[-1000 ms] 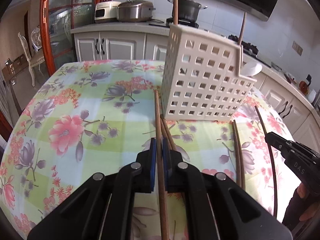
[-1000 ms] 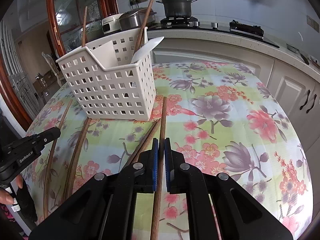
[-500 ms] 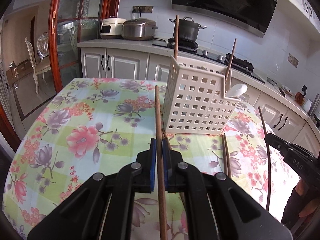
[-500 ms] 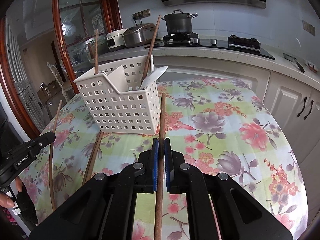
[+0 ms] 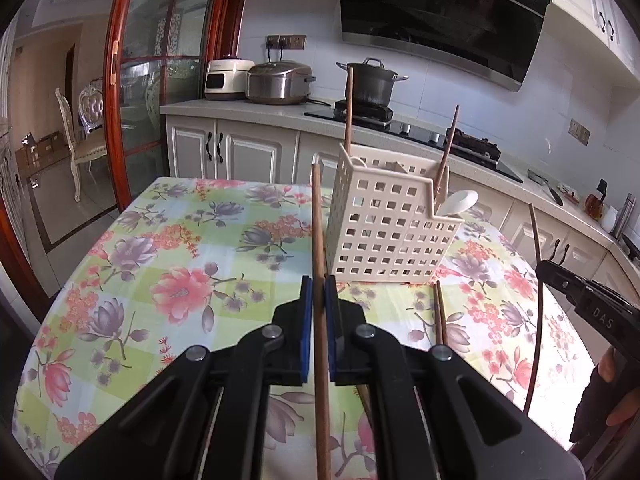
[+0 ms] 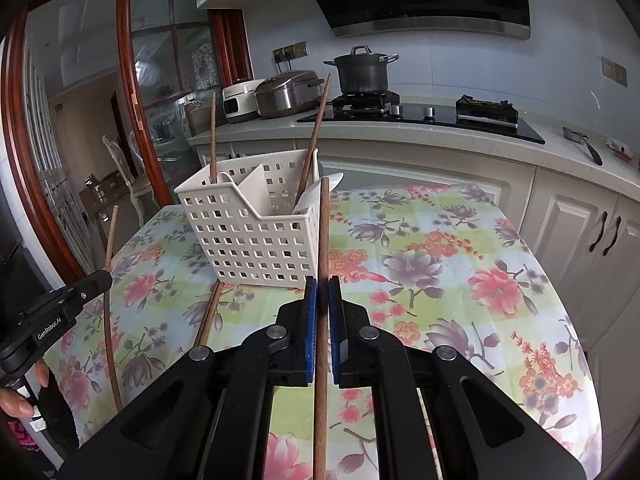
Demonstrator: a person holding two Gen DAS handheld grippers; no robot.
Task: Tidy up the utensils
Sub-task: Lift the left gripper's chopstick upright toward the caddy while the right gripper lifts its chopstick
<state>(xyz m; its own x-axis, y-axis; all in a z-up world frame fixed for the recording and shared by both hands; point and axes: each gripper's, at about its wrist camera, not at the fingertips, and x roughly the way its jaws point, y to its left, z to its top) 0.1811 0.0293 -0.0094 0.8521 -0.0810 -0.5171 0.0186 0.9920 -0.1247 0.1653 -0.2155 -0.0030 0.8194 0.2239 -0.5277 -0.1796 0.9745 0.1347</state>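
My left gripper [image 5: 319, 285] is shut on a brown wooden chopstick [image 5: 317, 224], held above the floral tablecloth and pointing at the left side of the white perforated utensil basket [image 5: 392, 236]. My right gripper [image 6: 322, 285] is shut on a second chopstick [image 6: 324, 232], whose tip reaches the basket's [image 6: 256, 240] right rim. Inside the basket stand two chopsticks [image 6: 213, 136] and a white spoon [image 6: 316, 196]. Each view shows the other gripper at its edge, its chopstick [image 5: 536, 280] raised. Two more chopsticks [image 5: 440, 312] lie on the cloth in front of the basket.
The round table [image 5: 120, 280] has a floral cloth. Behind it runs a kitchen counter [image 6: 440, 136] with a hob, a dark pot [image 6: 362, 74] and rice cookers. White cabinets stand below. A red-framed glass door [image 5: 120, 92] and a chair are at the left.
Both grippers have risen and drawn back from the basket, each lifting its chopstick off the cloth. The views have tilted up, so more of the kitchen shows.
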